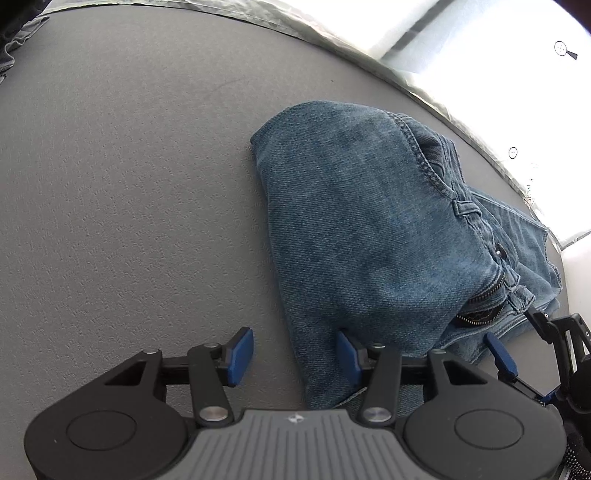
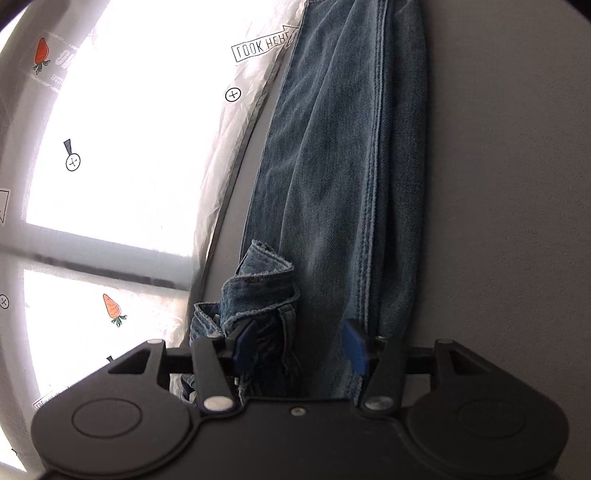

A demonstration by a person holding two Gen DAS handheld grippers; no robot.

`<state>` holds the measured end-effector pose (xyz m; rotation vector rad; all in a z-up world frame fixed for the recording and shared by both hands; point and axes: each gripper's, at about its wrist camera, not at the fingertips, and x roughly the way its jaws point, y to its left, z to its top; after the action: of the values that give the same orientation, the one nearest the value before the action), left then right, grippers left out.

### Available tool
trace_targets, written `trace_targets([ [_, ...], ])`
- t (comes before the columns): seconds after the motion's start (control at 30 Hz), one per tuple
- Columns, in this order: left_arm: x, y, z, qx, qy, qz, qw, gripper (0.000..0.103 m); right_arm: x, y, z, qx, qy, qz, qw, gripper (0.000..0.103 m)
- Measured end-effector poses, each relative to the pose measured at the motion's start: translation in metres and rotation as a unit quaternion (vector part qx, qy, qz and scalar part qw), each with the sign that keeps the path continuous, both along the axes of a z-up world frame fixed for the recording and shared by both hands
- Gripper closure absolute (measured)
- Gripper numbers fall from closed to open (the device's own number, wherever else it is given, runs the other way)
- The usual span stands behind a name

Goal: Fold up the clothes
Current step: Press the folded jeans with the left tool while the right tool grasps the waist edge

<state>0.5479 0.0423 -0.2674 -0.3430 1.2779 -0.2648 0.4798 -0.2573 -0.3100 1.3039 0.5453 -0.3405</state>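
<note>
A pair of blue jeans [image 1: 369, 229] lies on a grey surface [image 1: 129, 184], folded over at the waist, with its open zip [image 1: 480, 306] at the right. My left gripper [image 1: 295, 354] is open at the near edge of the fold; its right pad rests on the denim. The right gripper's blue pads [image 1: 500, 352] show at the far right. In the right wrist view the jeans' legs [image 2: 332, 166] stretch away lengthwise, with the crumpled hems [image 2: 255, 295] near. My right gripper [image 2: 301, 349] is open, its jaws either side of the hem cloth.
The grey surface [image 2: 517, 184] ends at a silvery edge strip [image 1: 332, 40]. Beyond it hangs a bright white sheet [image 2: 129, 129] printed with carrots and the words "LOOK HERE". Dark cloth [image 1: 14, 33] lies at the far left corner.
</note>
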Motion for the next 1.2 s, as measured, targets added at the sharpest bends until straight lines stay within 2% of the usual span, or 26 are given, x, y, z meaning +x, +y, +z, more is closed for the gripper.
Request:
trace_targets([
  [0.17, -0.001, 0.0, 0.0, -0.002, 0.001, 0.003, 1.0, 0.051, -0.004, -0.006, -0.007, 0.057, -0.035, -0.017, 0.998, 0.045],
  [0.3, -0.001, 0.003, -0.001, -0.009, 0.005, 0.008, 0.9999, 0.051, 0.002, -0.003, -0.012, 0.088, -0.073, 0.005, 0.993, 0.029],
  [0.33, -0.001, 0.003, -0.001, -0.01, 0.005, 0.008, 0.9999, 0.05, 0.005, -0.001, -0.011, 0.082, -0.073, 0.014, 0.994, 0.026],
  [0.4, -0.001, 0.003, -0.001, -0.013, 0.005, 0.009, 0.9999, 0.05, 0.014, 0.005, -0.009, 0.059, -0.064, 0.038, 0.995, 0.025],
  [0.53, 0.0, 0.003, -0.001, -0.027, 0.004, 0.007, 0.9996, 0.041, 0.04, 0.019, -0.009, 0.007, -0.008, 0.085, 0.996, 0.025],
  [0.6, 0.0, 0.003, -0.001, -0.03, 0.003, 0.005, 0.9995, 0.039, 0.047, 0.024, -0.008, -0.005, -0.007, 0.089, 0.996, 0.024],
  [0.7, -0.001, 0.0, -0.001, -0.025, -0.001, 0.0, 0.9997, 0.036, 0.061, 0.027, -0.006, 0.007, -0.012, 0.095, 0.995, 0.024],
  [0.77, -0.003, -0.003, 0.0, -0.016, -0.007, -0.007, 0.9998, 0.034, 0.073, 0.031, 0.0, -0.018, -0.018, 0.104, 0.994, 0.024],
  [0.8, -0.003, -0.005, 0.0, -0.013, -0.009, -0.01, 0.9998, 0.033, 0.08, 0.034, 0.003, -0.038, -0.01, 0.114, 0.993, 0.025],
  [0.87, -0.004, -0.008, 0.001, -0.003, -0.012, -0.012, 0.9998, 0.033, 0.094, 0.04, 0.008, -0.082, 0.014, 0.133, 0.988, 0.043],
  [0.93, -0.004, -0.01, 0.002, 0.004, -0.01, -0.011, 0.9999, 0.033, 0.1, 0.044, 0.009, -0.12, 0.014, 0.154, 0.981, 0.066],
  [1.0, -0.006, -0.01, 0.007, 0.026, -0.001, 0.001, 0.9997, 0.033, 0.098, 0.044, 0.02, -0.154, -0.004, 0.168, 0.974, 0.071],
  [1.07, -0.014, -0.01, 0.016, 0.033, -0.018, 0.001, 0.9993, 0.033, 0.087, 0.043, 0.044, -0.2, -0.038, 0.172, 0.964, 0.074],
  [1.17, -0.023, -0.011, 0.027, 0.045, -0.032, 0.002, 0.9985, 0.033, 0.068, 0.035, 0.072, -0.276, -0.059, 0.15, 0.948, 0.074],
  [1.2, -0.027, -0.011, 0.029, 0.049, -0.034, 0.002, 0.9982, 0.033, 0.064, 0.024, 0.072, -0.284, -0.054, 0.14, 0.947, 0.074],
])
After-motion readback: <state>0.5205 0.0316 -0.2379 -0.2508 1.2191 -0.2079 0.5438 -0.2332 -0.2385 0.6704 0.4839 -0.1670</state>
